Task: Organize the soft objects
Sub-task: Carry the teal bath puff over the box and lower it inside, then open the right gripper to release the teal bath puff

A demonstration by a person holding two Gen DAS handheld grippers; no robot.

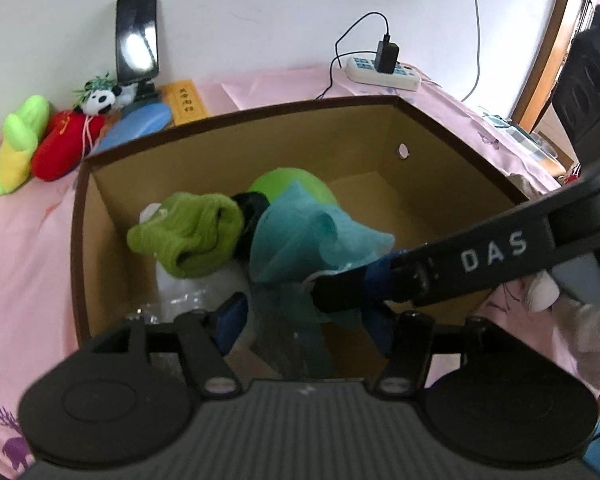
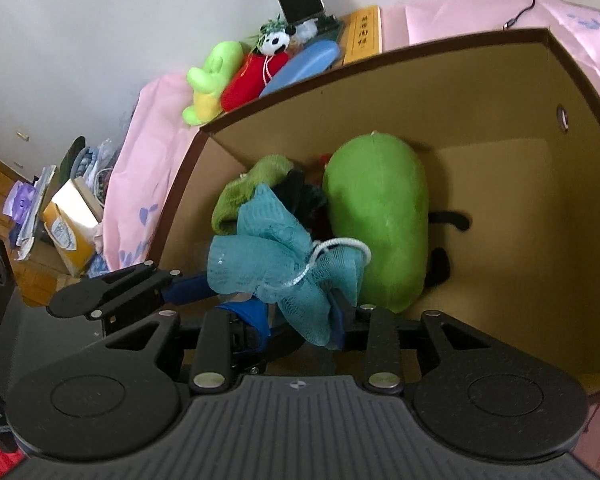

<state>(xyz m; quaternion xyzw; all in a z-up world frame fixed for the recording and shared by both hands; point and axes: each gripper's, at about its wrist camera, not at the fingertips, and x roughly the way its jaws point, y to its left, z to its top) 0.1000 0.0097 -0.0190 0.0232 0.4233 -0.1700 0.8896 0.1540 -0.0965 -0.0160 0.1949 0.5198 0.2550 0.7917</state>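
A brown cardboard box (image 1: 260,116) (image 2: 420,40) stands on the pink bed. Inside lie a big green plush (image 2: 376,220) (image 1: 288,182), a green sock (image 1: 192,236) (image 2: 252,192) and something black. A teal mesh bath pouf (image 1: 308,248) (image 2: 276,260) with a white cord hangs over the box. My right gripper (image 2: 296,316) is shut on the pouf. My left gripper (image 1: 304,324) has its jaws apart around the pouf's lower part; its blue fingers (image 1: 230,320) show at both sides. The right gripper's arm (image 1: 480,264) crosses the left wrist view.
Behind the box lie a green-yellow plush (image 1: 16,148) (image 2: 212,80), a red plush with a panda (image 1: 66,144) (image 2: 256,76), a blue case (image 1: 140,124), a yellow book (image 1: 186,102) and a phone on a stand (image 1: 137,36). A power strip (image 1: 382,70) sits at the back right. Clutter lies on the floor (image 2: 64,216).
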